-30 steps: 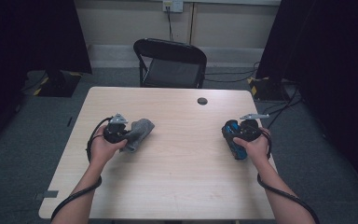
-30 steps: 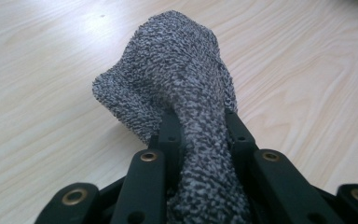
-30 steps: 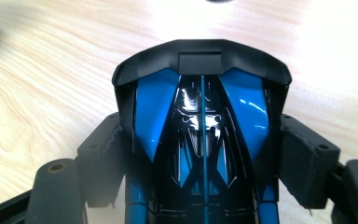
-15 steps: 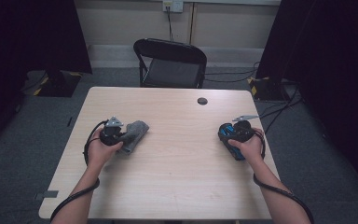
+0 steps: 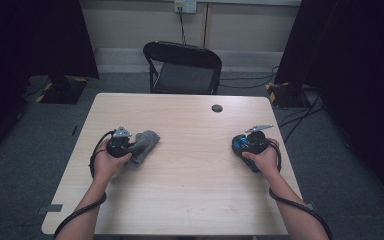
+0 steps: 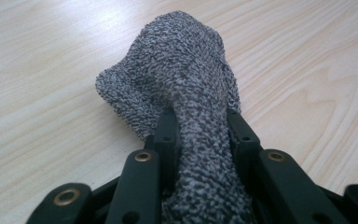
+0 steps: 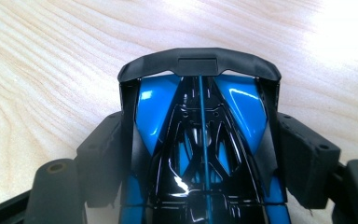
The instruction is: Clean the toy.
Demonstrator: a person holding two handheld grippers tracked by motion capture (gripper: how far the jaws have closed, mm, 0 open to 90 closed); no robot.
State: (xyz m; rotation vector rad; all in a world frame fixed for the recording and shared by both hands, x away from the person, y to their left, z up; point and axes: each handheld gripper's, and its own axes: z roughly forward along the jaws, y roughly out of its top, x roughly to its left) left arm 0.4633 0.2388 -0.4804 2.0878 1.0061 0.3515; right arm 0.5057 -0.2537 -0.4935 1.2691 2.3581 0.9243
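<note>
The left gripper (image 5: pixel 130 146) pinched a grey cloth (image 6: pixel 186 93) near the tabletop's (image 5: pixel 190 200) left edge, its jaws having just eased open a little. The right gripper (image 5: pixel 244 145) clamped a blue toy car (image 7: pixel 200 140) near the right edge. Wiping well probably called for holding the car steady while bringing the cloth across.

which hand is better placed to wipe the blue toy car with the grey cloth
Left: the left gripper has the grey cloth between its jaws, while the right gripper clamps the blue toy car.
</note>
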